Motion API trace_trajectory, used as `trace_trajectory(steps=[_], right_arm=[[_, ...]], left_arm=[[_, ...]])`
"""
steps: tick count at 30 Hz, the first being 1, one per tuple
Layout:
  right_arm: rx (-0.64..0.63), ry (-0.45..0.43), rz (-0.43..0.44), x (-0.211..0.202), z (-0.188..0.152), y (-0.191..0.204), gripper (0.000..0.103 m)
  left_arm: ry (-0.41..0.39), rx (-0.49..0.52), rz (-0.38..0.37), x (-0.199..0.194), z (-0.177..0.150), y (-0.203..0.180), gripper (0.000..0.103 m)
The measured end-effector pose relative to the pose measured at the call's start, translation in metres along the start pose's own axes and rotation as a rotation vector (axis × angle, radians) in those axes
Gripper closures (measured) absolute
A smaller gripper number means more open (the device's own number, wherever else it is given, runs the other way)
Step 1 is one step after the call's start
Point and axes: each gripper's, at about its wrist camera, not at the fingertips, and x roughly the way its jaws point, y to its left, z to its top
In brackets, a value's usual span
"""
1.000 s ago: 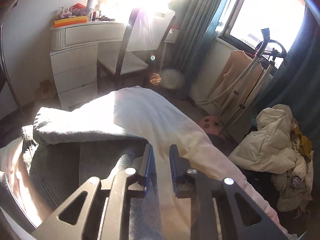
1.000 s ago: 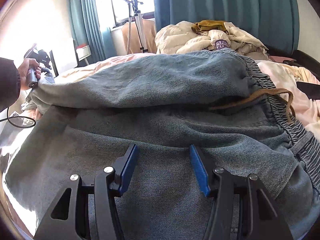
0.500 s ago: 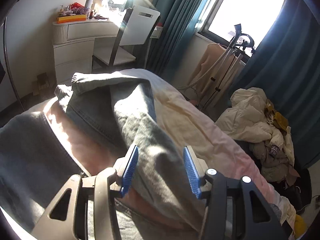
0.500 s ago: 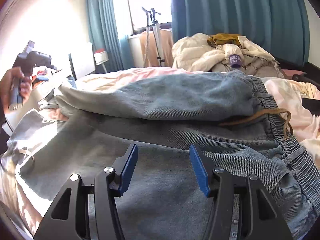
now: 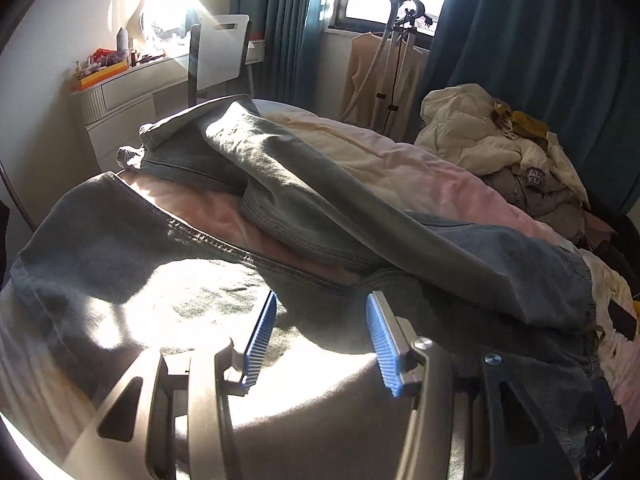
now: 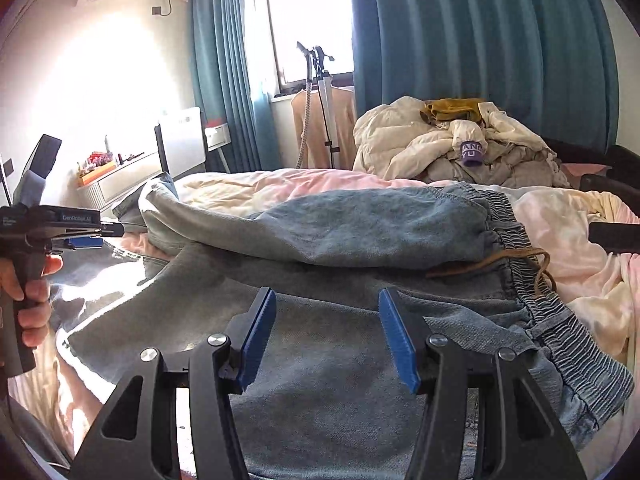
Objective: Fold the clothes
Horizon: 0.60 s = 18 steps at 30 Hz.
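Blue-grey jeans [image 6: 360,228] with an elastic waistband and a brown drawstring lie across the pink bed [image 6: 280,180]. One leg [image 5: 304,184] is folded over toward the waist, and the other leg [image 5: 120,248] lies flat nearer me. My left gripper [image 5: 320,320] hovers open just above the flat leg, with nothing between its blue pads. It also shows at the left edge of the right wrist view, as the left gripper [image 6: 86,236] in a hand. My right gripper [image 6: 326,324] stands open over the seat of the jeans, holding nothing.
A heap of cream and grey clothes [image 6: 460,140] sits at the far side of the bed. A garment steamer stand [image 5: 396,60] with a peach top is by the window. A white dresser [image 5: 120,92] and chair [image 5: 224,52] stand left. A dark object [image 6: 614,236] lies at the right.
My left gripper let go of the trouser leg, opened, and drew back and down over the near leg. The folded leg now rests on the jeans. My right gripper stayed open and barely moved.
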Motion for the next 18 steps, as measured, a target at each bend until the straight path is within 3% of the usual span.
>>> trace_trajectory(steps=[5, 10, 14, 18], right_arm=[[0.016, 0.026, 0.045, -0.001, 0.008, 0.003, 0.049], [0.009, 0.045, 0.102, 0.007, 0.024, 0.01, 0.046], [-0.073, 0.077, 0.136, 0.041, 0.057, 0.031, 0.041], [-0.13, 0.159, 0.159, 0.101, 0.102, 0.051, 0.031]], left_arm=[[0.007, 0.056, -0.036, 0.003, -0.011, -0.007, 0.055], [0.034, 0.046, -0.056, 0.019, -0.019, 0.001, 0.055], [0.071, 0.042, -0.079, 0.034, -0.023, 0.002, 0.055], [0.045, 0.06, -0.127, 0.045, -0.02, -0.004, 0.055]])
